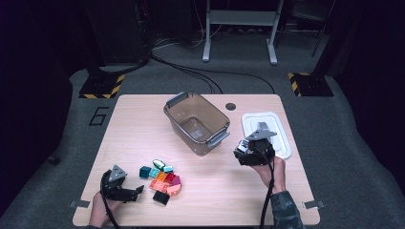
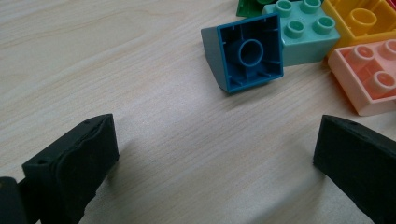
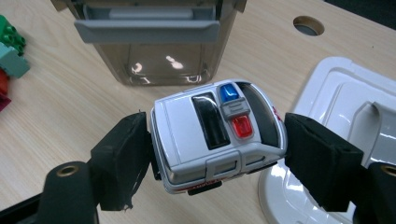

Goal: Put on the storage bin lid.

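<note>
A white toy ambulance (image 3: 219, 133) with blue and red roof lights sits crosswise between the pads of my right gripper (image 3: 217, 140), which is shut on its two ends. In the high view that gripper (image 1: 244, 149) hangs above the table, between the clear brown bin (image 1: 196, 121) and the white lid (image 1: 266, 136). My left gripper (image 2: 215, 158) rests low over the wood with its jaws wide apart and nothing between them. Just ahead of it lies a dark blue brick (image 2: 247, 53) on its side, beside teal (image 2: 306, 30), pink (image 2: 369, 79) and yellow (image 2: 359, 21) bricks.
The pile of coloured bricks (image 1: 162, 179) lies at the front left of the table, right of my left gripper (image 1: 138, 190). The bin (image 3: 149, 42) has grey handles and nothing inside. A round cable hole (image 1: 231, 106) sits near the far edge.
</note>
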